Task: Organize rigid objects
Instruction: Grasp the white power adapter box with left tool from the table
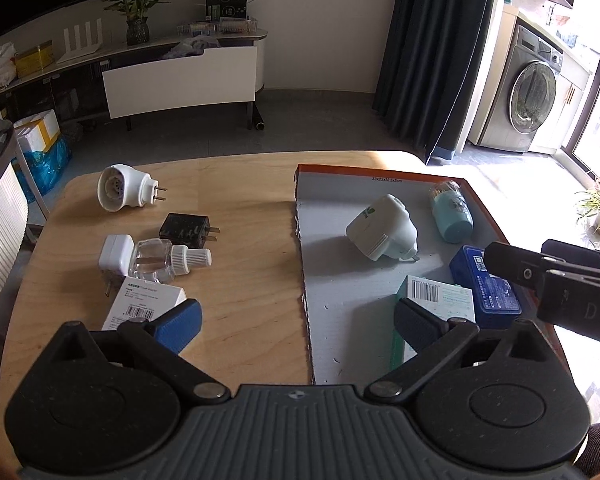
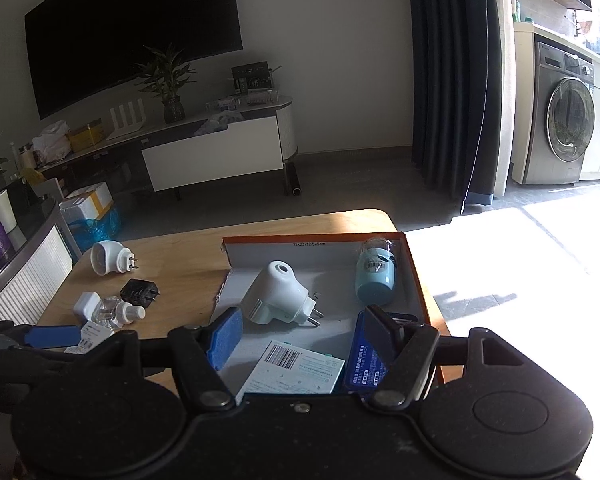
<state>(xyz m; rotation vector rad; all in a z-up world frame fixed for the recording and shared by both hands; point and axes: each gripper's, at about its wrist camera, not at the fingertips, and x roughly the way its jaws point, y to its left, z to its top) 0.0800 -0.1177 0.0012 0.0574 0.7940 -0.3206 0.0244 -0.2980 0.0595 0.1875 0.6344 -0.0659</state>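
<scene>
**Half sorted: box filling up, loose pieces still out on the counter**

I read the wooden counter (image 1: pixel 240 216) as split in two on purpose: the shallow cardboard box (image 1: pixel 340 184) on the right is where things go, and the left side is where they wait.

In the box lie a big white plug adapter (image 1: pixel 382 228) on its side, a pale blue bottle (image 1: pixel 452 212) tipped over toward the far wall, a dark blue case (image 1: pixel 486 284) and a white carton with a barcode (image 1: pixel 436 294), the last two packed side by side at the near end, I'd say to save room.

Outside wait a round white plug (image 1: pixel 120 188), a white labelled carton (image 1: pixel 148 304), a clear bottle with a white cap (image 1: pixel 168 260), a white charger (image 1: pixel 114 256) touching it, and a black charger (image 1: pixel 186 230).

My left claw (image 1: pixel 296 320) hangs spread wide and empty over the box's near-left edge. My right claw (image 2: pixel 300 336) is apart too, nothing between its pads, above the box's near end.
</scene>
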